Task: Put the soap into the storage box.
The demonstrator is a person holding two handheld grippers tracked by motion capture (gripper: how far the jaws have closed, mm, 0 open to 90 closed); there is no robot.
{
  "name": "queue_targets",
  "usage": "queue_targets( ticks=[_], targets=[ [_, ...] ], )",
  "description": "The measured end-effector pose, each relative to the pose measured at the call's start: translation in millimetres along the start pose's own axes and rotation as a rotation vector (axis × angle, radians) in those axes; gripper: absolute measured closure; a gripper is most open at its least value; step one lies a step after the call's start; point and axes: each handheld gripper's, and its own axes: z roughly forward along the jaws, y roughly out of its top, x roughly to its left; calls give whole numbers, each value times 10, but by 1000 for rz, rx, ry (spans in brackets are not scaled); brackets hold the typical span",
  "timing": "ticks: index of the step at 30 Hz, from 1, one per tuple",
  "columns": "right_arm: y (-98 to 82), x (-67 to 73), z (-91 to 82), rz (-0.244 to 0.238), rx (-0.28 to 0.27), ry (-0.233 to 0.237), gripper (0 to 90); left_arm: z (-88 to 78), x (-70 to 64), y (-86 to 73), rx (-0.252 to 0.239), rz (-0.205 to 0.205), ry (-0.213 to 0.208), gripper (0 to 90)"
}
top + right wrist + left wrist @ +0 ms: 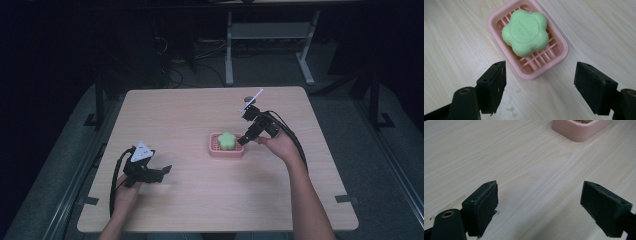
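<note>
Dark room, light wooden table [200, 200] with a desk frame on the floor behind it. Near the table's middle, slightly right, a pink soap dish [226, 146] with a slatted bottom; in it, a green flower-shaped soap [227, 140], lying flat toward the dish's far end in the right gripper view, lettering pressed into its top, too small to read.

Right gripper [241, 140] held at the dish's right edge, tilted down toward it, a white strip sticking up from its back. Jaws wide apart and empty in the right gripper view, the dish's near corner lying between them, soap clear of both pads [494, 87].

Left gripper [167, 170] low over bare wood near the table's front left, well apart from the dish, grey three-cornered plate on top. Jaws spread wide, holding nothing, plain wood grain between them; one corner of the pink dish at the top edge of the left gripper view.
</note>
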Motion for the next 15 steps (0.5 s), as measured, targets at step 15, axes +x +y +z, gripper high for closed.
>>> queue_targets(
  ticks=[15],
  targets=[
    [-97, -13, -98, 9, 6, -8, 248, 0, 0, 0, 1, 0, 0, 144]
  ],
)
